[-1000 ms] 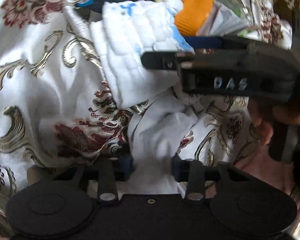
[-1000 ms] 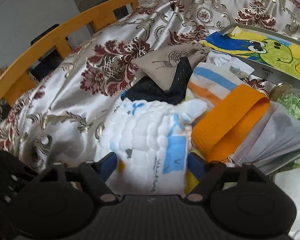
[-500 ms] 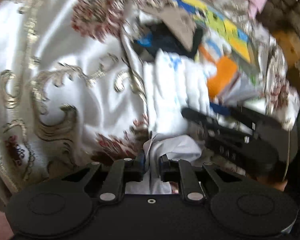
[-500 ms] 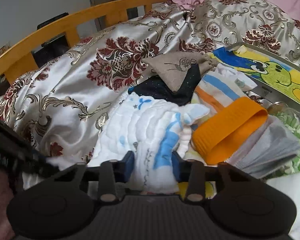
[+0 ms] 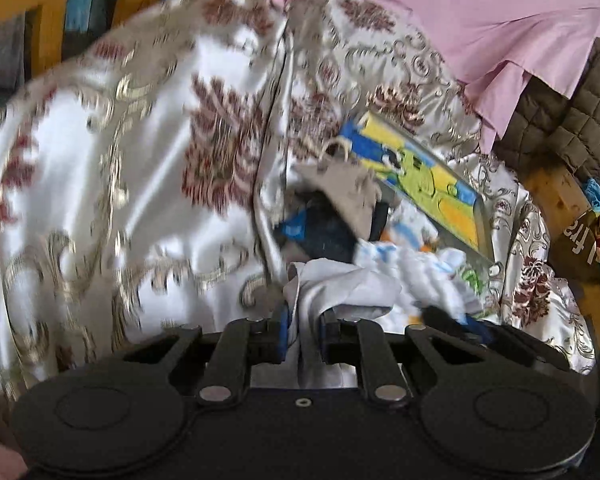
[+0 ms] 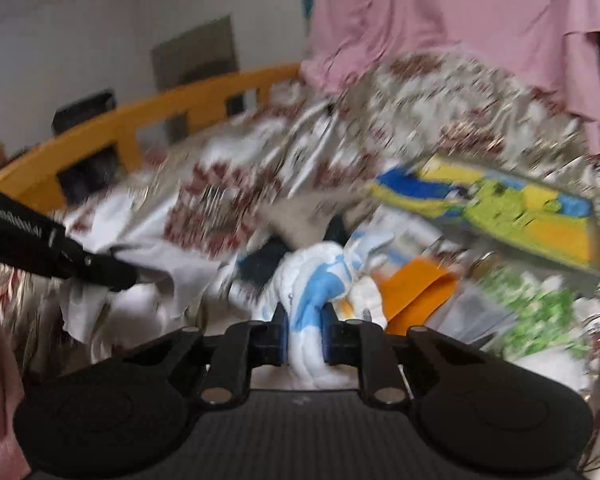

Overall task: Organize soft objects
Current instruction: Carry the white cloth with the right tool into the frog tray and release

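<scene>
A plain white cloth (image 5: 340,292) is bunched and pinched between the blue pads of my left gripper (image 5: 302,320), which is shut on it and holds it above the bedspread. In the right wrist view the same cloth (image 6: 172,268) hangs from the left gripper's tip (image 6: 128,276) at the left. My right gripper (image 6: 305,320) is closing on a quilted white cloth with blue patches (image 6: 320,272). Its pads squeeze the cloth into a narrow bunch. The quilted cloth (image 5: 428,276) lies just right of the white one.
A floral satin bedspread (image 5: 100,160) covers the bed. Behind the cloths lie a tan pouch (image 5: 340,184), a dark cloth (image 5: 328,236), an orange band (image 6: 416,292), a yellow-blue picture board (image 6: 500,208) and green-patterned fabric (image 6: 540,312). An orange wooden rail (image 6: 160,116) and a pink sheet (image 5: 480,20) bound the far side.
Both grippers went from open around their cloths to pinching them. Both then lifted and tipped up, so more of the bed and the pink sheet shows. The cloths rose with them.
</scene>
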`<state>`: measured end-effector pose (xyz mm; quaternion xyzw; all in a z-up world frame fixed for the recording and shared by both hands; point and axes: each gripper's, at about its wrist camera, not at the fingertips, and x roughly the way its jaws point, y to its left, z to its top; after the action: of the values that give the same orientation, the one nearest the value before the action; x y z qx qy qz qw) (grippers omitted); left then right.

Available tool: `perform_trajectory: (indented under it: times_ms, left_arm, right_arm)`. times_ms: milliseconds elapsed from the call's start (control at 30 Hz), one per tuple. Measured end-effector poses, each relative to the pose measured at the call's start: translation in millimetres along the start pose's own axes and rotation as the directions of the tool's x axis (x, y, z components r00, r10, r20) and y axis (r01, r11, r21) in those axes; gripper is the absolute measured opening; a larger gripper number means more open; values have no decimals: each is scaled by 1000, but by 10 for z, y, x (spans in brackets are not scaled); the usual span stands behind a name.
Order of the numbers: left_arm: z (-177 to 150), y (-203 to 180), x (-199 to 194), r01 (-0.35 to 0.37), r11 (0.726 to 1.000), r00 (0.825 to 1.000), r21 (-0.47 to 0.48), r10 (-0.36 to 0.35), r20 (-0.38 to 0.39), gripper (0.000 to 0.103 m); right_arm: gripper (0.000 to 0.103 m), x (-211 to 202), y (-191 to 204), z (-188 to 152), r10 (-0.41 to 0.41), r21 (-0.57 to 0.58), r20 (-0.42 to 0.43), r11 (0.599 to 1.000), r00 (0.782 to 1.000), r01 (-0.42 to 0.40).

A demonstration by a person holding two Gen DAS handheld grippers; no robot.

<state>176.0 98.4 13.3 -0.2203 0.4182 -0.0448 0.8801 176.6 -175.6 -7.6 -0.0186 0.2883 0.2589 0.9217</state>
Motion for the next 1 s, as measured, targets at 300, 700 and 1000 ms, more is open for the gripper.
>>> perform_trajectory:
  times_ms: [300,700,1000]
  left_arm:
    - [495,-655,123,50,987,993,150,-65,101,16]
    - [1389,-1626,1374,96,979,972,178,-131,195,16]
    - [1474,-2182,2461,95,973,985,209,-123,124,16]
  right_arm:
    - [15,-276,-379,403,-112,69,238,993,965,98]
    - [15,38,-1727,1022,-294,363,332,917,896,166]
    - [16,554,-2514,771,-357,539,219,820,908,192]
